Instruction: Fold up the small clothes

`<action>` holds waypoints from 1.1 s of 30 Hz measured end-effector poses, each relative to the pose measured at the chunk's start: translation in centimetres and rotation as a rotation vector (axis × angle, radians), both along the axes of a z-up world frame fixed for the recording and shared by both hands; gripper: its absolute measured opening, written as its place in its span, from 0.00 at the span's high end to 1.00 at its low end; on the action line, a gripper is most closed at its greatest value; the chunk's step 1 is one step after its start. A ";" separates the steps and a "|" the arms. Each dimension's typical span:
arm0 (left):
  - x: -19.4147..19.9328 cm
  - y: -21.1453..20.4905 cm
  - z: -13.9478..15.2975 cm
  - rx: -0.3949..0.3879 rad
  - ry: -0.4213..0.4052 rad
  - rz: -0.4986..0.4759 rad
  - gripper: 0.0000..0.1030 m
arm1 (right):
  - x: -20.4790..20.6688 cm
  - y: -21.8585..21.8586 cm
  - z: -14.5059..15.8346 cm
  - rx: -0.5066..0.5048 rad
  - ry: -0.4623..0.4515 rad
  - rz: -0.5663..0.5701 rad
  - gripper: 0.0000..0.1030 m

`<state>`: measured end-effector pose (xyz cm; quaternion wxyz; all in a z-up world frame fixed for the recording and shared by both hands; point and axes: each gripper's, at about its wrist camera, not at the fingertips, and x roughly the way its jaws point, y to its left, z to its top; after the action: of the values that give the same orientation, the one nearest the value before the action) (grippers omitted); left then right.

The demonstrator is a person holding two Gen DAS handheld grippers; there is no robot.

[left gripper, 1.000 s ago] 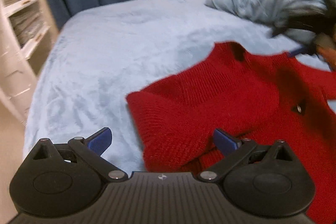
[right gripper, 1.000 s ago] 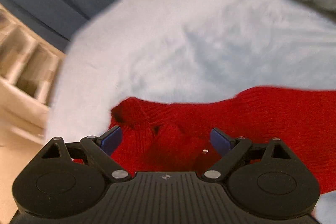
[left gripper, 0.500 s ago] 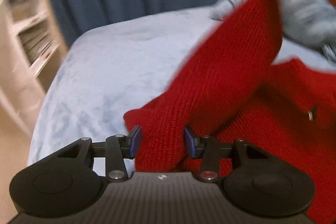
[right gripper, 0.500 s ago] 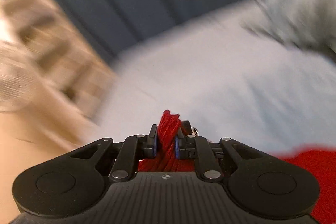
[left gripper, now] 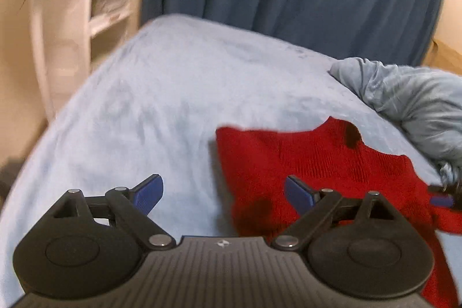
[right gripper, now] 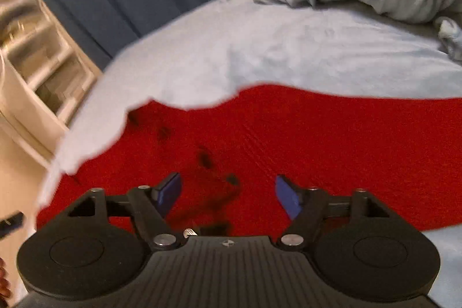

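Right under my right gripper [right gripper: 228,192] lies the red knitted sweater [right gripper: 288,140], long axis nine-to-three; jaws just reopened, gripping nothing. Left gripper [left gripper: 223,192], also freshly opened and empty, sees it at two o'clock on the pale blue fleece bedspread [left gripper: 161,106].

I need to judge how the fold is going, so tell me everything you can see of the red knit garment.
The red knit garment is a bright red ribbed knit, soft and thick looking. It lies spread on the light blue blanket, its far edge wavy, and a few small dark spots that may be buttons or holes show on it. A crumpled grey-blue bundle lies just beyond it. The left gripper and the right gripper have just been opening; nothing is pinched between their fingers, and the knit lies below them.
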<state>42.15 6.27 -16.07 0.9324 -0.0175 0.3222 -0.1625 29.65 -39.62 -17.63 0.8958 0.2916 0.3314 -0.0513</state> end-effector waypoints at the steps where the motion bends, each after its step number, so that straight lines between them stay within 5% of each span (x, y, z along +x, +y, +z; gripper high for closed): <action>1: 0.2 -0.7 0.3 0.028 -0.017 -0.047 0.09 | 0.8 0.2 0.3 0.011 0.004 0.014 0.27; 4: 0.8 -3.2 0.1 0.116 -0.026 -0.241 0.13 | 3.1 0.4 0.9 0.053 0.026 0.035 0.26; 5: 1.3 -4.2 -0.2 0.159 -0.018 -0.305 0.26 | 3.3 1.0 1.3 0.065 0.033 0.038 0.26; 6: 1.6 -5.1 -0.5 0.187 -0.004 -0.356 0.56 | 3.8 1.4 1.3 0.071 0.037 0.042 0.26; 7: 1.8 -5.8 -0.8 0.207 0.013 -0.390 0.62 | 4.2 1.5 1.2 0.070 0.042 0.043 0.26; 9: 1.3 -6.9 -1.1 0.273 0.006 -0.399 0.77 | 4.9 1.8 1.6 0.051 0.055 0.048 0.26; 13: -3.8 -7.3 -0.5 0.424 -0.157 -0.370 0.82 | 4.9 2.4 2.0 0.009 0.055 0.062 0.26; 14: -6.2 -7.5 -0.8 0.470 -0.224 -0.390 1.00 | 4.8 2.5 1.9 0.007 0.056 0.062 0.26; 20: -11.5 -8.4 -6.7 0.681 -0.139 -0.543 1.00 | 3.6 2.5 1.0 0.007 0.097 0.048 0.26; 22: -11.1 -7.6 -5.7 0.630 -0.176 -0.504 0.94 | 3.5 2.4 1.1 0.016 0.097 0.055 0.26; 23: -10.1 -6.9 -4.3 0.553 -0.183 -0.458 0.88 | 3.5 2.4 1.3 0.014 0.093 0.061 0.26; 24: -9.1 -6.5 -3.2 0.501 -0.190 -0.416 0.67 | 3.6 2.5 1.5 0.002 0.088 0.066 0.26; 26: -6.6 -5.6 -1.3 0.443 -0.206 -0.349 0.48 | 3.8 2.6 1.7 -0.012 0.080 0.073 0.26; 31: 0.3 -6.7 -1.7 0.446 -0.065 -0.482 0.48 | 4.0 3.3 1.1 -0.008 0.103 0.081 0.26; 33: 1.1 -7.3 -2.2 0.445 -0.030 -0.505 0.74 | 4.0 3.6 0.9 -0.015 0.109 0.095 0.26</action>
<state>43.28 -0.98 -18.25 0.8483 0.2693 0.3302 -0.3144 33.64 -36.01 -16.70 0.8800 0.2657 0.3928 -0.0271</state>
